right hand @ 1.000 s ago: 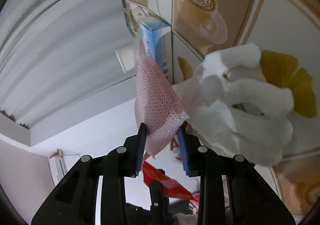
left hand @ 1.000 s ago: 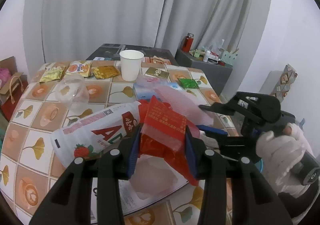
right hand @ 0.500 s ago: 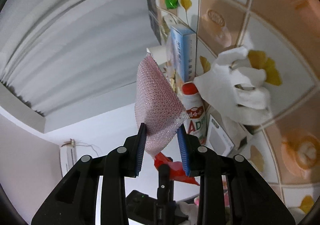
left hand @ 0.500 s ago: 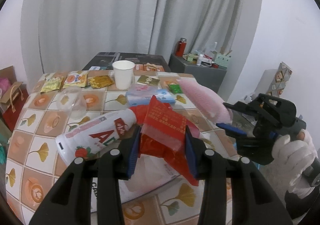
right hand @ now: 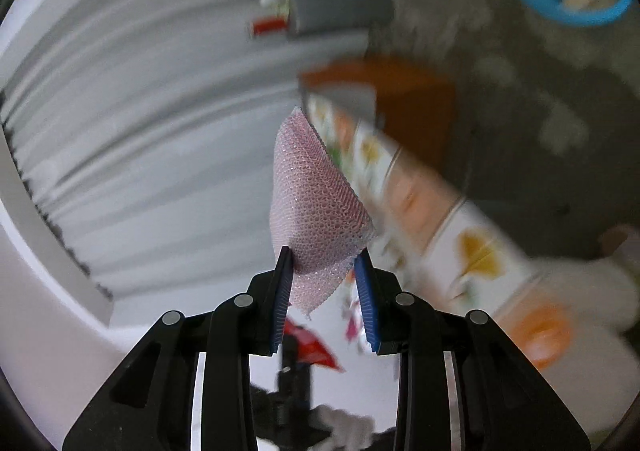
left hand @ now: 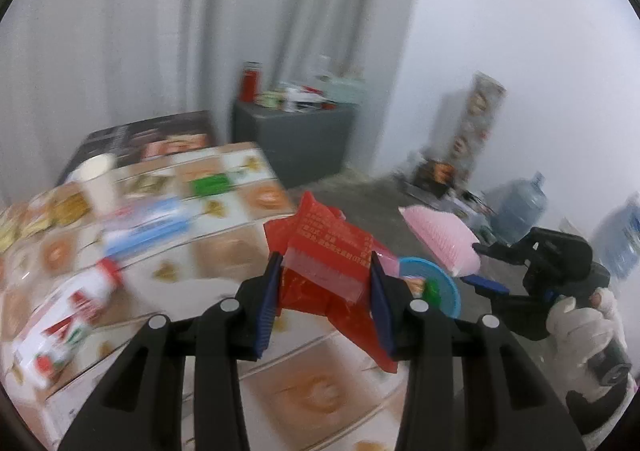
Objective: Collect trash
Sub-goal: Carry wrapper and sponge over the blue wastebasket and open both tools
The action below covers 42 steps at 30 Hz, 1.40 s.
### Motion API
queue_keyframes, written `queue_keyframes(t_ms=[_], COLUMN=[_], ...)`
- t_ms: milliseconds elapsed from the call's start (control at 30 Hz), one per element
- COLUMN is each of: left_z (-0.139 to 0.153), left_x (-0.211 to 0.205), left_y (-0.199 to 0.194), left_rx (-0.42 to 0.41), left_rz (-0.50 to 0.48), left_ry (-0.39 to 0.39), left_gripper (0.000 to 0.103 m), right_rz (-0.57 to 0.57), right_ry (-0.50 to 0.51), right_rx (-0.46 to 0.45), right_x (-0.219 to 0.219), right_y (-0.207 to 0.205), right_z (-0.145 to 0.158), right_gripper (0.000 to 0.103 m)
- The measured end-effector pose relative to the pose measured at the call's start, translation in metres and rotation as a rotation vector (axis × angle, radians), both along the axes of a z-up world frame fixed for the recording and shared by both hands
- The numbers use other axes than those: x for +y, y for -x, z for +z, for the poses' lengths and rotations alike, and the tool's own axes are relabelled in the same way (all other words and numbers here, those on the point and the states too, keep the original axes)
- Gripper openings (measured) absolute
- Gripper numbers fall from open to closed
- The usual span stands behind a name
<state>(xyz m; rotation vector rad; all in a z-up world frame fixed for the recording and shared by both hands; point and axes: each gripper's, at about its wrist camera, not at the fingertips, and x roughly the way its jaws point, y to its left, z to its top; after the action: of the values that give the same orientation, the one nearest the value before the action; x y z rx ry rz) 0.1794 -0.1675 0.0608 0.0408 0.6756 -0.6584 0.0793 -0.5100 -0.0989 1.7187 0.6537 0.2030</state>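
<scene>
Tongs have swung off the surface (left hand: 224, 235) toward the blue bin (left hand: 444, 283): left tongs (left hand: 325, 283) clamp the red wrapper (left hand: 332, 247), right tongs (right hand: 324, 283) pinch pink foam netting (right hand: 312, 207), both beside it.

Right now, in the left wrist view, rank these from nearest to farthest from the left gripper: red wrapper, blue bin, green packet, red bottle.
1. Red wrapper: clamped in the left gripper.
2. Blue bin: just right, below the table edge.
3. Green packet: on the table, ahead and left.
4. Red bottle: on the grey cabinet by the curtain.
</scene>
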Motion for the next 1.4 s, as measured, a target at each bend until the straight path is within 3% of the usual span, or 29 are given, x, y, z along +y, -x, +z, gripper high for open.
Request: queue_keyframes(t_ms=[167, 433, 633, 767, 867, 900, 933, 967, 1033, 1133, 1300, 1400], left_z=[-0.009, -0.063, -0.106, -0.128, -0.142, -0.148, -0.156, -0.165, -0.177, -0.194, -0.197, -0.186], left_x=[-0.085, -0.214, -0.291, -0.326, -0.349, -0.357, -0.366, -0.374, -0.381, -0.376, -0.351, -0.334], left_y=[0.004, -0.009, -0.024, -0.037, -0.049, -0.055, -0.063, -0.072, -0.083, -0.095, -0.099, -0.101], left_rx=[0.033, 0.224, 0.278, 0.297, 0.309, 0.310, 0.301, 0.288, 0.279, 0.344, 0.387, 0.402], left_rz=[-0.169, -0.347, -0.374, -0.366, -0.360, -0.345, -0.314, -0.278, -0.237, -0.194, -0.198, -0.199], left_ry=[-0.063, -0.175, -0.291, -0.338, -0.357, -0.358, -0.368, -0.383, -0.396, -0.387, -0.355, -0.320], left_gripper=[0.040, 0.040, 0.041, 0.041, 0.042, 0.047, 0.054, 0.068, 0.071, 0.071, 0.071, 0.071], right_rz=[-0.171, -0.283, -0.297, -0.293, -0.295, -0.285, -0.262, -0.235, -0.201, -0.182, -0.215, -0.232], right_ry=[0.127, 0.097, 0.058, 0.089, 0.135, 0.159, 0.185, 0.217, 0.280, 0.318, 0.343, 0.376], right_rx=[0.089, 0.225, 0.316, 0.375, 0.408, 0.417, 0.419, 0.423, 0.477, 0.561, 0.571, 0.547], right_x=[-0.052, -0.085, -0.116, -0.134, -0.144, -0.151, -0.157, -0.162, -0.169, -0.171, -0.168, -0.161], right_y=[0.043, 0.056, 0.043, 0.022, 0.028, 0.019, 0.008, -0.001, -0.012, -0.007, 0.022, 0.040], right_z=[-0.015, -0.081, -0.116, -0.129, -0.131, -0.135, -0.140, -0.144, -0.158, -0.172, -0.175, -0.159], right_gripper=[0.029, 0.029, 0.029, 0.029, 0.032, 0.033, 0.040, 0.053, 0.061, 0.062, 0.062, 0.062])
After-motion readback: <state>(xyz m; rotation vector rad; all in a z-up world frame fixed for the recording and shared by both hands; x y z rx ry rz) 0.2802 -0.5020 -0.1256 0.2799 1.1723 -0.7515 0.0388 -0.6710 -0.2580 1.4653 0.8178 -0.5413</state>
